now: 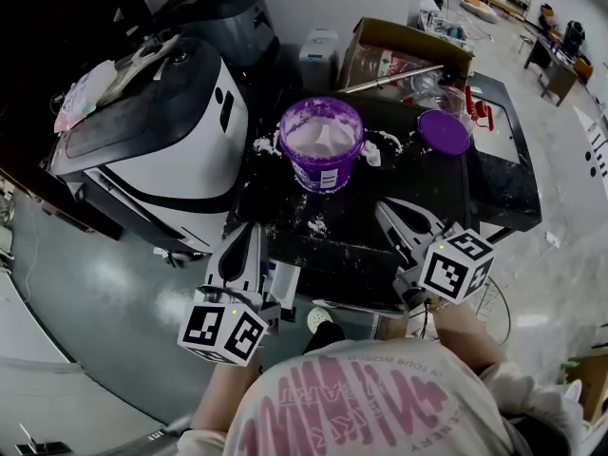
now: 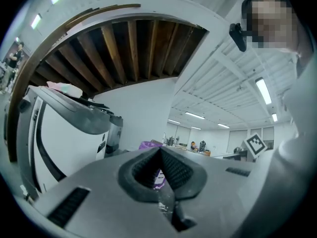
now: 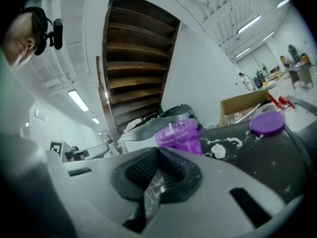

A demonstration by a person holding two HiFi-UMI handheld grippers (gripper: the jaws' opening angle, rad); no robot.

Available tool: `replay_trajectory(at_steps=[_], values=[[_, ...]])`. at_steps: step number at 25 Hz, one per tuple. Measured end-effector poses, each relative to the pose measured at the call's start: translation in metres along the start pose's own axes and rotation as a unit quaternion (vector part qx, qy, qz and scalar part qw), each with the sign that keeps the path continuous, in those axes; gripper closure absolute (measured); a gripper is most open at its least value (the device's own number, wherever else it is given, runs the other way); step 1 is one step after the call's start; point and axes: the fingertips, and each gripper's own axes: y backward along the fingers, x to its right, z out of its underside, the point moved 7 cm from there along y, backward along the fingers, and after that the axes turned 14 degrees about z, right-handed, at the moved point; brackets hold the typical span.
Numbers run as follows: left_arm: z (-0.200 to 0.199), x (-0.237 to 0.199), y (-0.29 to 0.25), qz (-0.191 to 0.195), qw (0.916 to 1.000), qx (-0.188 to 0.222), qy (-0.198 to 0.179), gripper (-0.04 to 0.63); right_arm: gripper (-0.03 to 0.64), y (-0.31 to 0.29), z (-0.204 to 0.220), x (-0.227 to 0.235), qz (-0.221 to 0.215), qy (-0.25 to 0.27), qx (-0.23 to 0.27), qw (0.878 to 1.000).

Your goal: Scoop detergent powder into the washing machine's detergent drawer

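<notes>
Head view: a black tabletop [image 1: 446,207] stands on a glossy grey floor [image 1: 104,302] and is dusted with spilled white powder. A purple tub [image 1: 321,145] sits at the middle of its far side, filled with white detergent powder. The tub's purple lid [image 1: 444,131] lies apart to the right. A white washing machine [image 1: 161,131] stands against the tabletop's left edge, and its detergent drawer cannot be made out. A cardboard box [image 1: 399,50] stands behind the tabletop. The left gripper [image 1: 253,240] and right gripper [image 1: 394,218] hover at the near edge, both pointing toward the tub and well short of it.

Left gripper view: the jaws are closed, pad against pad, with nothing between them. The tip of the left gripper [image 2: 159,150] lines up with the tub [image 2: 151,145], which only peeks over it. The washing machine [image 2: 64,133] fills the left. Overhead are dark wooden slats [image 2: 133,48] and strip lights, which the head view does not show.

Right gripper view: the jaws of the right gripper [image 3: 158,150] are also closed and empty, with white specks along the seam. Here the tub [image 3: 179,135] shows side-on, with a thin white handle sticking up from the powder. A clump of powder [image 3: 218,150] lies beside it on the tabletop [image 3: 257,157]. The lid [image 3: 267,123] lies farther right, and the box [image 3: 245,105] is behind.
</notes>
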Motion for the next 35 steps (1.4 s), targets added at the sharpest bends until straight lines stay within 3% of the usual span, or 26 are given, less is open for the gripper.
replay_trajectory(at_steps=[4, 10, 18, 22, 28, 31, 35], values=[[-0.008, -0.03, -0.006, -0.015, 0.9999, 0.001, 0.0, 0.594, 0.538, -0.032, -0.026, -0.004, -0.02, 0.013, 0.008, 1.0], [-0.016, -0.064, -0.007, -0.028, 0.9996, 0.004, 0.008, 0.594, 0.529, -0.072, -0.056, -0.005, -0.01, 0.083, 0.002, 0.996], [-0.013, -0.093, -0.004, -0.042, 0.999, -0.013, 0.006, 0.594, 0.502, -0.128, -0.08, -0.01, -0.025, 0.17, -0.083, 0.982], [-0.008, -0.102, -0.008, -0.037, 0.9989, -0.029, 0.004, 0.594, 0.491, -0.152, -0.084, -0.011, -0.03, 0.219, -0.133, 0.966], [-0.001, -0.113, -0.013, -0.038, 0.9987, -0.035, 0.004, 0.594, 0.492, -0.179, -0.082, -0.016, -0.055, 0.183, -0.226, 0.955], [0.002, -0.117, -0.018, -0.037, 0.9986, -0.037, 0.006, 0.594, 0.534, -0.187, -0.081, -0.017, -0.048, 0.212, -0.266, 0.939], [0.005, -0.124, -0.024, -0.032, 0.9986, -0.041, 0.01, 0.594, 0.606, -0.189, -0.081, -0.018, -0.043, 0.266, -0.274, 0.923]])
